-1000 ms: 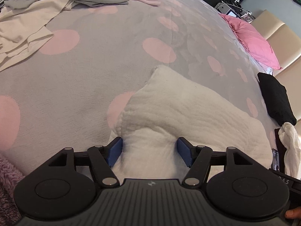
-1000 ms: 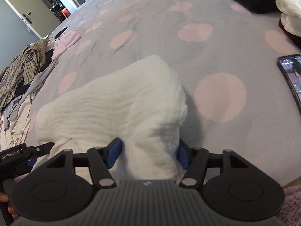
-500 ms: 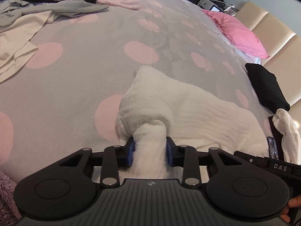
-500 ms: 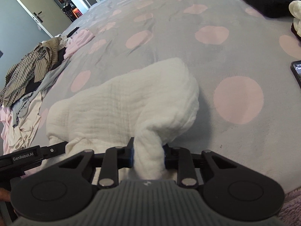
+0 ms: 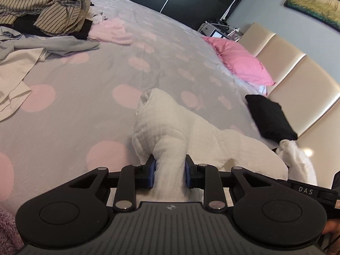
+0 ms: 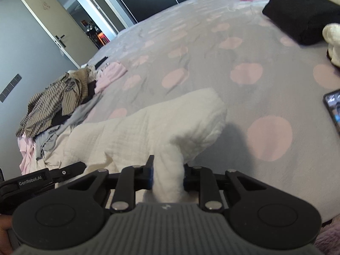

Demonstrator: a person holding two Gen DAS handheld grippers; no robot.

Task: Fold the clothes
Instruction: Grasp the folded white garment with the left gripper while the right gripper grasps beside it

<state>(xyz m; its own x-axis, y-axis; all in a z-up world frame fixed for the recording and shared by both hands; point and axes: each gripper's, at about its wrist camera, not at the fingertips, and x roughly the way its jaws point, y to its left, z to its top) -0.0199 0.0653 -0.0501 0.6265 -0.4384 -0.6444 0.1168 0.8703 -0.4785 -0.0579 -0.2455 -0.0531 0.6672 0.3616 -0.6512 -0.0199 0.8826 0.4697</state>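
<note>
A white crinkled garment point(image 5: 191, 133) lies on the grey bedspread with pink dots point(image 5: 85, 80). My left gripper point(image 5: 169, 173) is shut on the garment's near left edge, which bunches up between the blue pads. My right gripper point(image 6: 166, 178) is shut on the near right edge of the same garment point(image 6: 148, 129) and lifts it off the bed. The far part of the garment still rests on the bedspread point(image 6: 244, 48). The left gripper's body point(image 6: 42, 178) shows at the lower left of the right wrist view.
A pile of unfolded clothes point(image 5: 42, 21) lies at the far left, also in the right wrist view point(image 6: 57, 104). A folded black garment point(image 5: 269, 116) and a white one point(image 5: 297, 159) lie right. A pink pillow point(image 5: 238, 61) is by the headboard. A phone point(image 6: 333, 108) lies right.
Both grippers closed on the garment's near edge and have raised it. The near edge has lifted off the bed and the cloth has bunched narrower.
</note>
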